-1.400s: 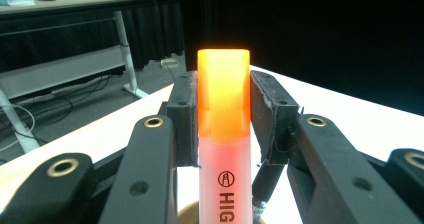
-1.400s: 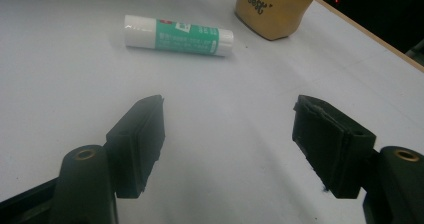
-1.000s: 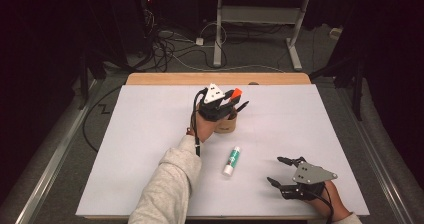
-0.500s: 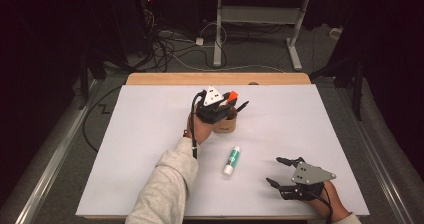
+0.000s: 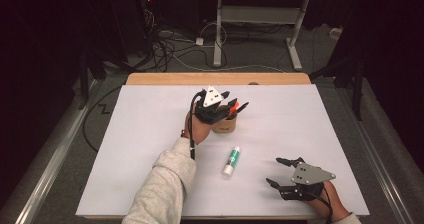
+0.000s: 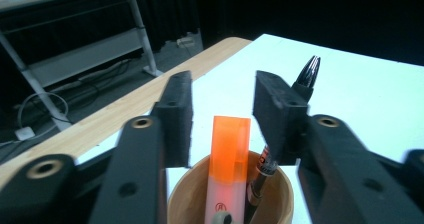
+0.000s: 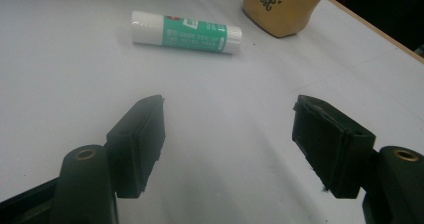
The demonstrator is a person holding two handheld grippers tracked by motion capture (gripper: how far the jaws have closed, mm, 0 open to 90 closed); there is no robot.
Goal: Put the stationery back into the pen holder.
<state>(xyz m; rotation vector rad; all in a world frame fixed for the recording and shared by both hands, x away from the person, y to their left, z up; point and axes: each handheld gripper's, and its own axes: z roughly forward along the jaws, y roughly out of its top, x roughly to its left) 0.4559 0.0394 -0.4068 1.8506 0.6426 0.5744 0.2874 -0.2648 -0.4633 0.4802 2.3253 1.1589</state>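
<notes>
Left gripper [image 5: 231, 105]: held above the far middle of the desk, jaws parted with a gap between the pads, pointing toward the far right. Left hand [image 5: 199, 125] grips its body; the forearm in a light sleeve [image 5: 162, 184] runs up from the near edge. Right gripper [image 5: 280, 171]: low over the desk near the near right corner, jaws spread wide, pointing left. Right hand [image 5: 330, 204] behind it, wrist at the near edge.
</notes>
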